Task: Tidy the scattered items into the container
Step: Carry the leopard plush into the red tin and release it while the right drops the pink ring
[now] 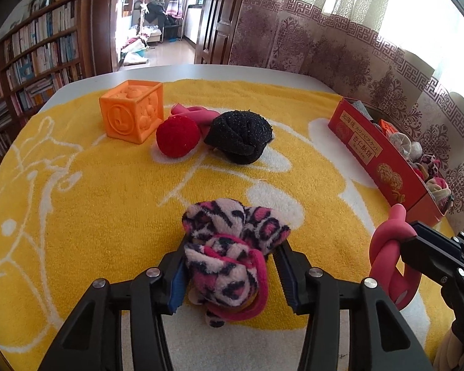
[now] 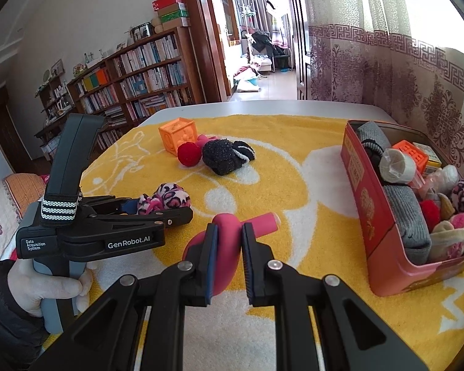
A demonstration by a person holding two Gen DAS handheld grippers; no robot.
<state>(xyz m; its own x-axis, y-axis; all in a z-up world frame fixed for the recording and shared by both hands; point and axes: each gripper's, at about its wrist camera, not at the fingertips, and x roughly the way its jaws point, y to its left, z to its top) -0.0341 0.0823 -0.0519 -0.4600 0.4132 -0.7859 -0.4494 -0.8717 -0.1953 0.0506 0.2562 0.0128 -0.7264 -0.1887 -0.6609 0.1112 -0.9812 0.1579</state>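
A pink, black and white leopard-print sock bundle lies on the yellow towel between the fingers of my left gripper. The jaws stand open: the left pad touches the fluff and the right pad stands slightly off it. My right gripper is shut on a pink knotted tube, lifted just above the towel. In the left wrist view that pink knotted tube shows at the right. The red box at the right holds several socks and toys.
At the far side sit an orange cube, a red pompom, a black sock ball and another pink tube. A person's hand holds the left gripper. Curtains hang behind the box; bookshelves stand at the left.
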